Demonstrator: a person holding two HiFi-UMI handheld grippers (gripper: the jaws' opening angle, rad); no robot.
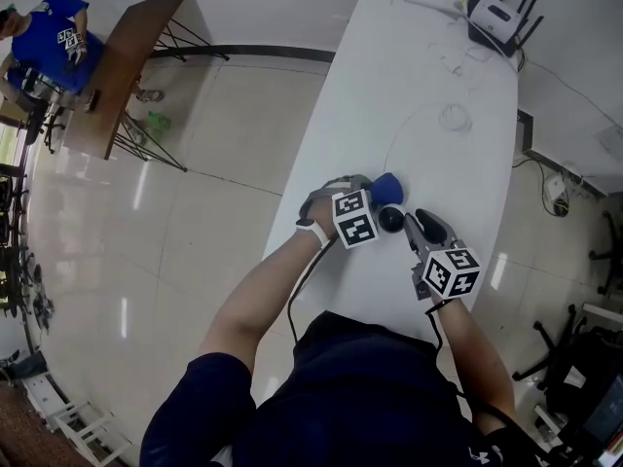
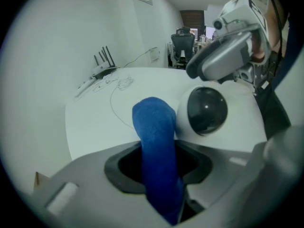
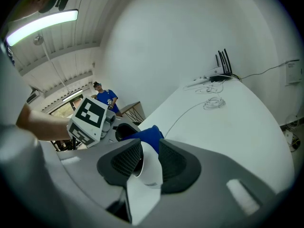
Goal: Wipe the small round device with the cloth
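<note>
**Cloth at the dome camera, wipe about to begin**

The right gripper clamps the white base of the dome camera at the near end of the white table. The left gripper pinches a folded blue cloth, whose tip sits at 12 o'clock of the black dome in the head view, against its white shell. Next, I judge, the cloth must rub across the dome while the right grip steadies it. Farther off, at 1 o'clock, lie a cable coil and a router.
</note>
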